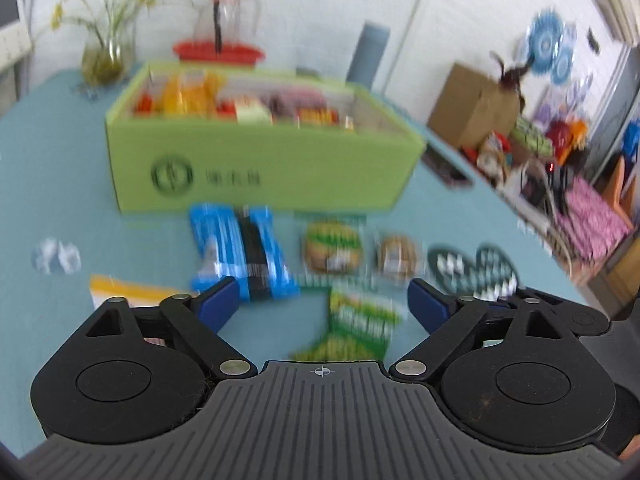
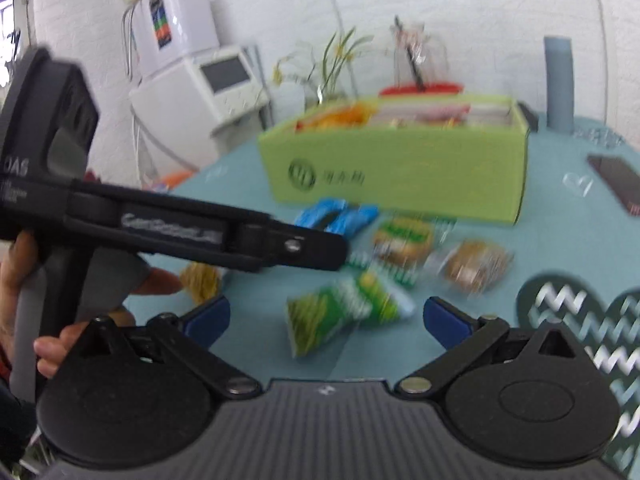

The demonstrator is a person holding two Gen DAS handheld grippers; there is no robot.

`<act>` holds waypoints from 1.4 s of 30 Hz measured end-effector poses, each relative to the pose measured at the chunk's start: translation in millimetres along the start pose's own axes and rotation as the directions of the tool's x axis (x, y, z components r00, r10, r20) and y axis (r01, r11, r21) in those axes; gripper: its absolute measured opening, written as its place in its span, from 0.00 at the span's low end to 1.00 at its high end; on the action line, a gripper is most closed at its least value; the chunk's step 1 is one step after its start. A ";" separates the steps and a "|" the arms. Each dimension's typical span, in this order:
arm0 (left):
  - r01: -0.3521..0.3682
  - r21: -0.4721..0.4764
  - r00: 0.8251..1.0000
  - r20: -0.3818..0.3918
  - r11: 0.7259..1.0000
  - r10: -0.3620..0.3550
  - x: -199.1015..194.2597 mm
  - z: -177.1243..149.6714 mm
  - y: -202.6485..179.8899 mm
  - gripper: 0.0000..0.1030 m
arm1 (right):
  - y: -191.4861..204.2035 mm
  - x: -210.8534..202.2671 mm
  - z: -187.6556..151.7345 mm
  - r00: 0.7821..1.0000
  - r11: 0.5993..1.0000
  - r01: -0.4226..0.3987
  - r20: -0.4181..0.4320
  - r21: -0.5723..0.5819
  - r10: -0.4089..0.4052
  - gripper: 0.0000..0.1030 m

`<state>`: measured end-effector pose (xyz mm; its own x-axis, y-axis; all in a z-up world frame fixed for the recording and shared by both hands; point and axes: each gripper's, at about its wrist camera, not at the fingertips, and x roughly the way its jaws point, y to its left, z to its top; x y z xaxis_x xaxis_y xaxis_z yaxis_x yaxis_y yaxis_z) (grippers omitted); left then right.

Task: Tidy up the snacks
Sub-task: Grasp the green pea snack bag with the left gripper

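A green box (image 1: pixel 256 164) holding several snacks stands on the teal table; it also shows in the right wrist view (image 2: pixel 400 168). In front of it lie a blue packet (image 1: pixel 244 252), two round cakes in clear wrap (image 1: pixel 332 246) (image 1: pixel 398 258) and a green packet (image 1: pixel 360 328). My left gripper (image 1: pixel 322 306) is open and empty, just above the green packet. My right gripper (image 2: pixel 326 320) is open and empty, near the same green packet (image 2: pixel 344 314). The left gripper's body (image 2: pixel 200 232) crosses the right wrist view at the left.
A yellow packet (image 1: pixel 124 290) and a crumpled wrapper (image 1: pixel 56 258) lie at the left. A dark patterned mat (image 1: pixel 472 266) lies at the right. A plant vase (image 1: pixel 106 56), a red tray (image 1: pixel 218 50) and a grey flask (image 1: pixel 368 56) stand behind the box. A phone (image 2: pixel 618 184) lies at the right.
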<state>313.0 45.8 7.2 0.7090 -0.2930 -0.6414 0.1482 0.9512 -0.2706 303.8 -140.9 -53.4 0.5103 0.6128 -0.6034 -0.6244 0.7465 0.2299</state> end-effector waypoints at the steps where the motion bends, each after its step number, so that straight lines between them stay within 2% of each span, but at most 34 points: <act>1: 0.010 0.006 1.000 -0.028 1.000 -0.010 5.2 -3.3 -0.7 0.70 | 3.1 5.4 -3.3 1.000 1.000 -0.003 -0.026 -0.015 0.003 0.99; 2: 0.026 0.015 0.999 -0.045 1.000 -0.025 9.7 -4.2 -0.8 0.68 | 6.2 11.1 -4.3 0.999 0.999 -0.006 -0.044 -0.036 0.005 0.99; 4: 0.043 0.014 0.995 -0.093 0.999 -0.042 20.8 -2.7 1.6 0.57 | 10.2 26.0 -2.5 0.996 0.997 -0.005 -0.091 -0.073 -0.002 0.99; 6: 0.088 -0.003 0.989 -0.123 0.996 -0.088 27.0 -1.9 4.1 0.47 | 17.8 35.3 3.2 0.994 0.991 0.012 -0.105 -0.133 -0.026 0.99; 9: 0.076 0.022 0.989 -0.128 0.997 -0.073 17.9 -6.9 1.9 0.28 | 24.4 36.0 9.1 0.993 0.986 -0.033 -0.119 -0.163 0.014 0.99; 11: 0.082 0.037 0.988 -0.137 0.996 -0.076 8.4 -16.4 2.4 0.24 | 32.3 29.2 5.8 0.992 0.982 -0.066 -0.120 -0.177 0.045 0.99; 16: 0.052 0.063 0.993 -0.113 0.997 -0.044 -18.0 -47.7 -7.5 0.26 | 52.4 8.5 -15.1 0.990 0.976 -0.098 -0.118 -0.193 0.076 0.99; 20: 0.051 0.052 0.994 -0.099 0.997 -0.045 -32.7 -65.8 -13.0 0.30 | 61.9 -7.7 -29.6 0.991 0.978 -0.093 -0.109 -0.186 0.073 0.99; 25: 0.019 0.028 0.996 -0.085 0.999 -0.016 -36.7 -66.1 -15.6 0.47 | 63.0 -12.9 -33.7 0.996 0.988 -0.045 -0.083 -0.150 0.033 0.99; 33: 0.008 0.026 0.998 -0.063 1.000 -0.006 -42.6 -61.8 -13.1 0.52 | 66.5 -14.2 -34.1 0.998 0.991 -0.022 -0.062 -0.130 0.014 0.99; 39: 0.021 0.024 0.997 -0.081 0.999 -0.019 -34.3 -62.2 -10.6 0.54 | 67.0 -6.6 -37.2 0.998 0.993 0.003 -0.060 -0.120 -0.011 0.99; 40: 0.027 0.022 0.996 -0.083 0.999 -0.025 -32.6 -63.6 -9.3 0.51 | 69.5 -5.8 -37.7 0.998 0.991 0.013 -0.061 -0.133 -0.022 0.94; 41: 0.033 0.032 0.997 -0.071 0.999 -0.030 -32.6 -65.9 -9.6 0.48 | 72.1 -6.9 -38.4 0.999 0.989 0.020 -0.047 -0.148 -0.027 0.83; 42: 0.037 0.049 0.997 -0.069 0.998 -0.034 -32.8 -66.9 -10.8 0.31 | 73.8 -7.7 -38.5 0.999 0.988 0.031 -0.038 -0.154 -0.037 0.69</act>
<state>242.1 38.6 -16.9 0.6542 -0.3312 -0.6800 0.2082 0.9431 -0.2592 231.1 -100.5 -61.2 0.5102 0.5742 -0.6403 -0.6917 0.7164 0.0912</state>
